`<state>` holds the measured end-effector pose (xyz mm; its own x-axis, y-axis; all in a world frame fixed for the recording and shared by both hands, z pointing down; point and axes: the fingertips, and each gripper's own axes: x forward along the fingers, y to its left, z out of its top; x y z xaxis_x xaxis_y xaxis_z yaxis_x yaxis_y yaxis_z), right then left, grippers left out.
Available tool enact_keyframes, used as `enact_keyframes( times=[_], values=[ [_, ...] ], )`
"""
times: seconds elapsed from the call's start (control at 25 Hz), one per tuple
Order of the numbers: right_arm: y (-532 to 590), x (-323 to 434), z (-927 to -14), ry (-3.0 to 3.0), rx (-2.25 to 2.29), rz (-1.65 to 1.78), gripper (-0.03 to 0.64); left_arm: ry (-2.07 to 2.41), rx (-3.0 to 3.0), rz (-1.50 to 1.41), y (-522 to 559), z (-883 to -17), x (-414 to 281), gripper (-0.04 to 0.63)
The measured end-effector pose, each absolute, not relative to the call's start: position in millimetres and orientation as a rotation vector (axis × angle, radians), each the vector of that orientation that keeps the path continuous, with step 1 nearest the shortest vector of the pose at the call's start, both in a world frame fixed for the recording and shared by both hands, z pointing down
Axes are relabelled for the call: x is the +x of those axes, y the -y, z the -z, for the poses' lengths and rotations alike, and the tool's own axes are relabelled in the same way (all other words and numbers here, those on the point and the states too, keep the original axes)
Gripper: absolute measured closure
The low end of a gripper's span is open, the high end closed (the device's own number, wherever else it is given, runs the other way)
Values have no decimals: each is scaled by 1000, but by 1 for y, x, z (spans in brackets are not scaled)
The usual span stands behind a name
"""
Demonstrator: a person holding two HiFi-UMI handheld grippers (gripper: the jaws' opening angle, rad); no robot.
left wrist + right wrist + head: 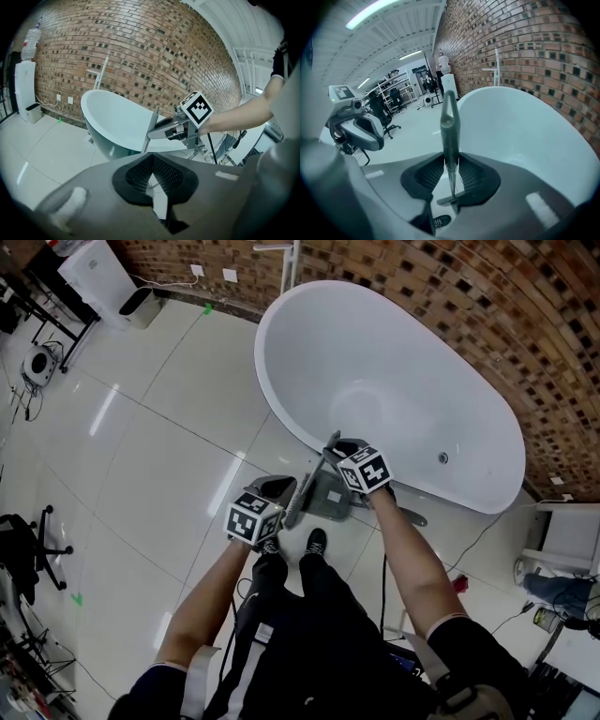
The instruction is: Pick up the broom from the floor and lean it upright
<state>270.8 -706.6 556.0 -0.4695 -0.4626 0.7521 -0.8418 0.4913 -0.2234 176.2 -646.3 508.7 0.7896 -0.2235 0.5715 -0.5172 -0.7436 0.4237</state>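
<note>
- The person's forearms and dark clothing, nearest the head view camera, are shown at the bottom of the frame, with a shoe on the floor below the grippers.
- An office chair is seen at the far left edge, and a white appliance against the wall at upper left; both are well apart from the person.
- The left gripper is held left of the broom. Its black pads are seen a little apart, with only floor visible through the narrow gap; nothing is gripped.
- The broom is raised off the floor. Its grey handle is shown nearly upright between the right jaws, and its tip, pierced by a hanging hole, rises above them in front of the tub's rim. In the head view the handle is seen slanting between the two grippers. Its lower end is mostly hidden beneath the gripper body.
- The right gripper is closed on the broom handle, a pad pressed against each side of the shaft.
- The white bathtub is shown just beyond both grippers; contact between handle and tub cannot be judged.
- A brick wall is seen behind the bathtub, at upper right.
</note>
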Motion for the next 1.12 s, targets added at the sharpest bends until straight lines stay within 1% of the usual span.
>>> enact_keyframes(
  times=[0.32,0.68,0.88,1.12],
  values=[
    [714,279,-557,2099,1165,-794,515,551,2385,-660,643,-507,172,595],
    [715,279,-558,2104,1252,-809,411,543,2373,-660,638,-511,168,595],
    [715,279,-557,2107,1276,-813,411,550,2370,-671,638,-512,165,595],
    [713,278,-552,2103,1324,-815,371,565,2379,-670,637,-510,161,595]
  ],
)
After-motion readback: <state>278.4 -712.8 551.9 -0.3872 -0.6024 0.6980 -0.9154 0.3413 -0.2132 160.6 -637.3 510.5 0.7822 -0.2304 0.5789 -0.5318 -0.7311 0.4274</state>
